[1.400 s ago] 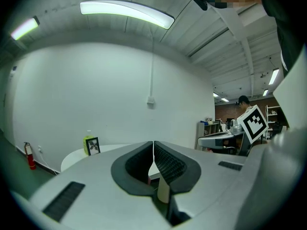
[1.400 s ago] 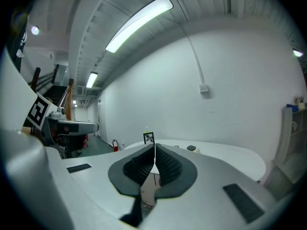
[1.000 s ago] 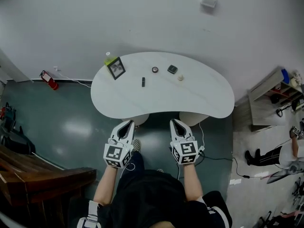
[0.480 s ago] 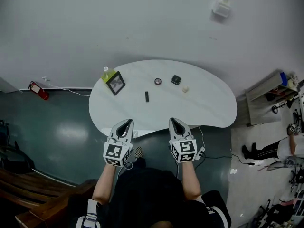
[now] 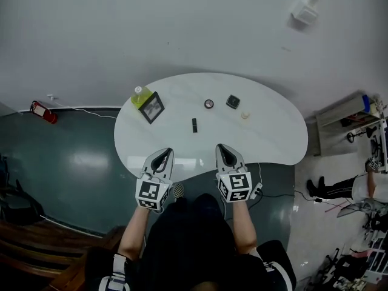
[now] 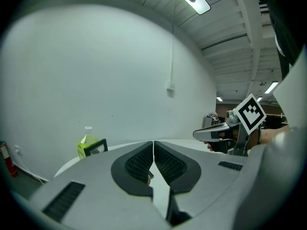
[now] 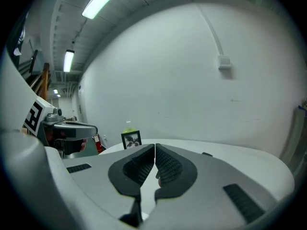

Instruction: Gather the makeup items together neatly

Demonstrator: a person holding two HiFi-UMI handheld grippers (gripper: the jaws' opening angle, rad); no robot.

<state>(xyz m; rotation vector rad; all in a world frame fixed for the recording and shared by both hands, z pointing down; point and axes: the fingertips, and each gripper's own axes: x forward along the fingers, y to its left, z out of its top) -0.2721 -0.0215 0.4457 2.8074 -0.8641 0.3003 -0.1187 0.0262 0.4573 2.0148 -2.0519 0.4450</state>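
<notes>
Four small makeup items lie on the white kidney-shaped table [image 5: 273, 144]: a dark stick [image 5: 194, 125], a round compact [image 5: 209, 103], a square dark compact [image 5: 233, 102] and a small pale jar [image 5: 245, 114]. My left gripper [image 5: 162, 156] hangs at the table's near edge, shut and empty, its jaws meeting in the left gripper view [image 6: 153, 143]. My right gripper [image 5: 222, 150] is beside it over the same edge, also shut with nothing held [image 7: 155, 146]. Both are well short of the items.
A framed photo [image 5: 151, 107] stands at the table's far left with a green bottle [image 5: 140, 96] behind it. A red fire extinguisher [image 5: 43, 111] lies on the floor at left. Shelving [image 5: 345, 123] and a person [image 5: 357, 190] are at right.
Both grippers, still shut, have come forward from over the floor to the table's near edge. The table has drawn nearer in the head view.
</notes>
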